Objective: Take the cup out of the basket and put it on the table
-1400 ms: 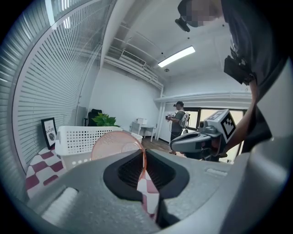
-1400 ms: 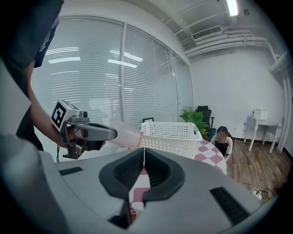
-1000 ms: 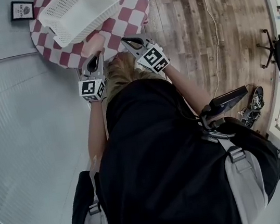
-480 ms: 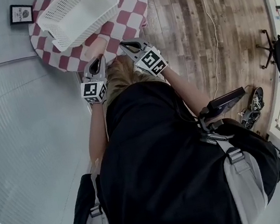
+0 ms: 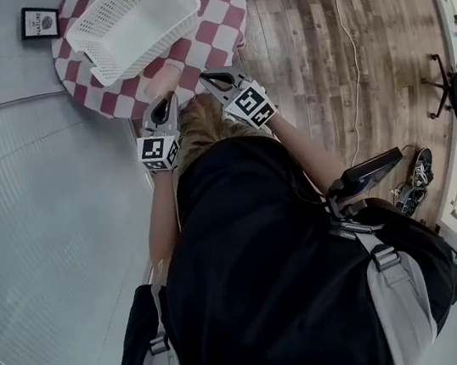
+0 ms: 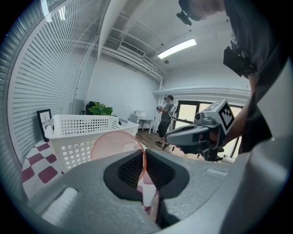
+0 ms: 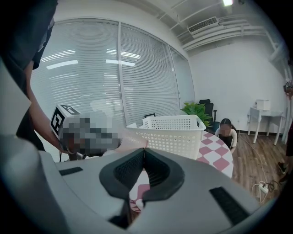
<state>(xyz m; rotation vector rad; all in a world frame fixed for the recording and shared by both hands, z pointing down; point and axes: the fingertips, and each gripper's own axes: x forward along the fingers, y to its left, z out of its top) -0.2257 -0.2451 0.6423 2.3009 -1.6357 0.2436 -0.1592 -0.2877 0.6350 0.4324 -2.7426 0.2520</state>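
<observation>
Now the left claw (image 6: pixel 142 154) is clenched on the rim of the pink cup (image 6: pixel 114 145). The thin wall is pinched between its pads, and the mouth faces back toward that claw's camera. The cup is out of the basket (image 6: pixel 75 132), just in front of the near wall, over the checked counter (image 6: pixel 34 170).

From the head view, the cup sits at the counter's lower edge, centre top of the frame, with the basket above and to its left. Whether the cup touches the cloth can't be told.

The right claw (image 7: pixel 143 153) is clenched on nothing, its pads pressed together. It hangs just right of the cup and apart from it.

A white cable (image 5: pixel 351 55) trails down the wood floor (image 5: pixel 307 79) at the upper right.
</observation>
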